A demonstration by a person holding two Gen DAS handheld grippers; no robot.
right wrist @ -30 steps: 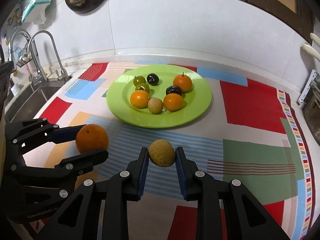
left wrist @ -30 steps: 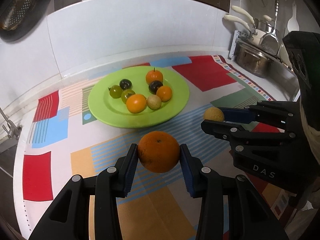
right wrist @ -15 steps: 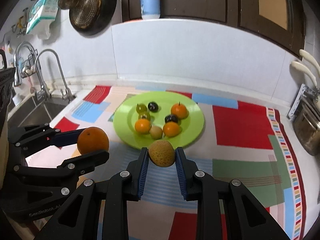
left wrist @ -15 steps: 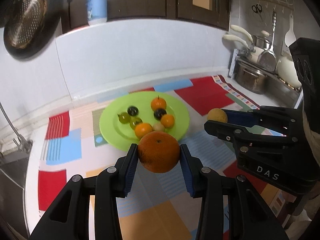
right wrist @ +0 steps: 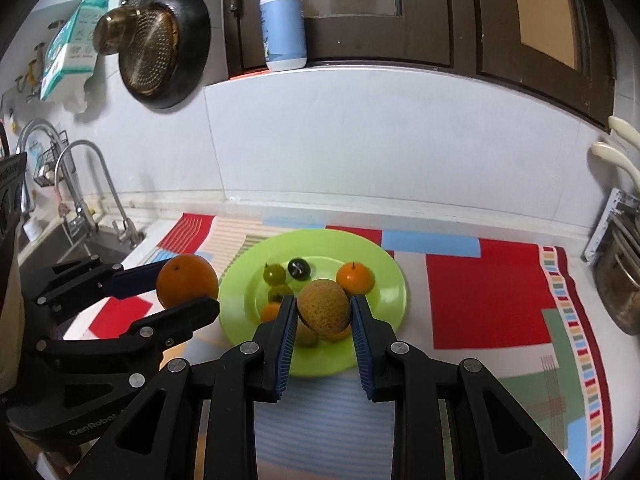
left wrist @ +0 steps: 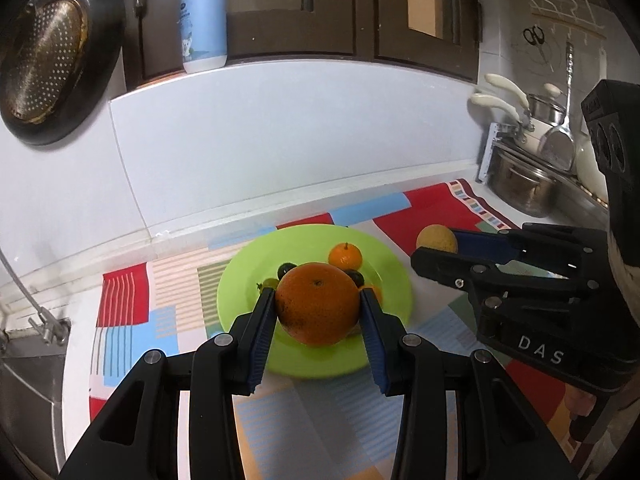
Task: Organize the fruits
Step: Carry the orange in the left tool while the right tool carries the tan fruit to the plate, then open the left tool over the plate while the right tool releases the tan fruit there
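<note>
Since the earlier frames both grippers have risen and drawn back: the plate [right wrist: 394, 276] now sits lower and smaller in each view, with more wall and cupboard showing. The left gripper [left wrist: 318, 310] is clamped on the orange [left wrist: 318, 303], held in the air in front of the plate. The right gripper [right wrist: 323, 312] is clamped on the tan fruit [right wrist: 323, 305], also aloft, on the near side of the plate.

Already on the plate: a mandarin [right wrist: 355, 277], a dark fruit [right wrist: 298, 268], a green fruit [right wrist: 274, 273] and others partly hidden behind the held fruit.

Risks, as judged:
- Both fruits are round and gripped only at two opposite sides; a loosened squeeze at this height would drop them onto the plate or mat [right wrist: 488, 292], and they would roll.
- The plate's middle is crowded; setting the orange down there could knock smaller fruit toward the rim.
- The two grippers are near one another; descending together toward the plate invites a collision.
</note>
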